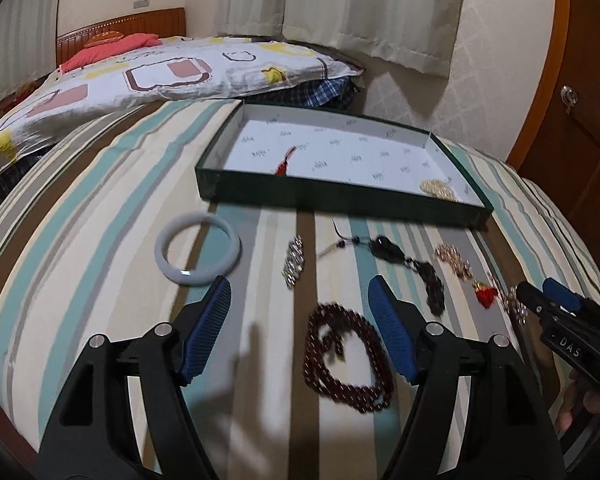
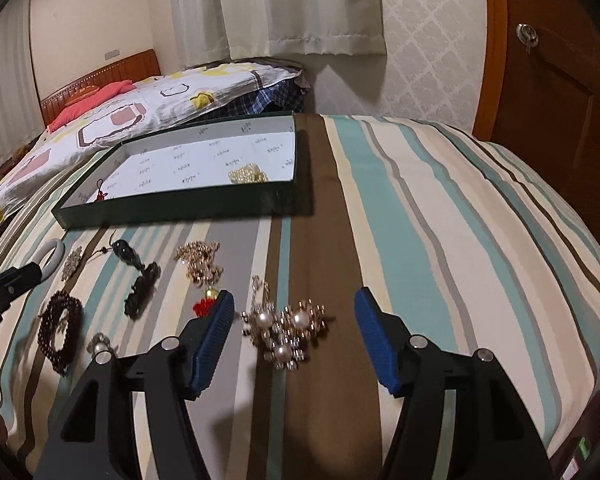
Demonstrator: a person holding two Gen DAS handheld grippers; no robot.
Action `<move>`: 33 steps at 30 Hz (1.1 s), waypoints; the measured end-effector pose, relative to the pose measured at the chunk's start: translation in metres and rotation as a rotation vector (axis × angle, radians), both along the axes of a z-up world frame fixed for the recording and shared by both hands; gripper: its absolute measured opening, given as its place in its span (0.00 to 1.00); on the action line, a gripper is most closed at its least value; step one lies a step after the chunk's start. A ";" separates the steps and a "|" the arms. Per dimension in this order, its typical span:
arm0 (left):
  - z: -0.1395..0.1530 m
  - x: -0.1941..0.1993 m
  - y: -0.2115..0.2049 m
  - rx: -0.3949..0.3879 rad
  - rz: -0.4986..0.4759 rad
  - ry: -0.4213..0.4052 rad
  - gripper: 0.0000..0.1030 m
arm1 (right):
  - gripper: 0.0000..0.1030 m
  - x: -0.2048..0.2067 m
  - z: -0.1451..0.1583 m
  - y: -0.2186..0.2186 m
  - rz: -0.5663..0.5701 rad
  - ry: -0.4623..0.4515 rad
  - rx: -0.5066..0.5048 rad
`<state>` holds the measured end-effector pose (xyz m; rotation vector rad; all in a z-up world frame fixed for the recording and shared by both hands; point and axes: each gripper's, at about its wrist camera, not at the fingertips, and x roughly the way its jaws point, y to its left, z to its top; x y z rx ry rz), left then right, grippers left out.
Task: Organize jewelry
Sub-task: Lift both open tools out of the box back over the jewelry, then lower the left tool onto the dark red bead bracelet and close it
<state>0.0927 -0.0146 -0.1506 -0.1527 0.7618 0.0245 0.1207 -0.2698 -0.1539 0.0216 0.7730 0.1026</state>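
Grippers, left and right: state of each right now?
Left gripper: open, empty, above the dark red bead necklace.
Right gripper: open, empty, above the gold pearl brooch.

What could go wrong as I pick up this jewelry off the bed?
The pearl brooch cluster trails a thin chain that may snag on the red tassel charm close by. The dark red bead strand lies in loose loops, so the left gripper might lift only part of it.

Warm, dim indoor light is falling from above, casting soft shadows on the striped bedspread point(image 1: 100, 208) toward six o'clock. Motion blur is smearing the nearer beads, and fisheye distortion is bending and darkening every edge.
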 end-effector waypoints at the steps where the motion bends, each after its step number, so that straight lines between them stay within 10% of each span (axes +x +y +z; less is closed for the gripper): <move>1: -0.001 -0.002 -0.002 0.004 -0.001 0.000 0.68 | 0.60 -0.002 0.000 -0.001 0.000 -0.004 -0.001; 33: -0.033 0.001 -0.033 0.078 -0.037 0.078 0.74 | 0.60 -0.017 -0.005 -0.013 -0.028 -0.023 0.022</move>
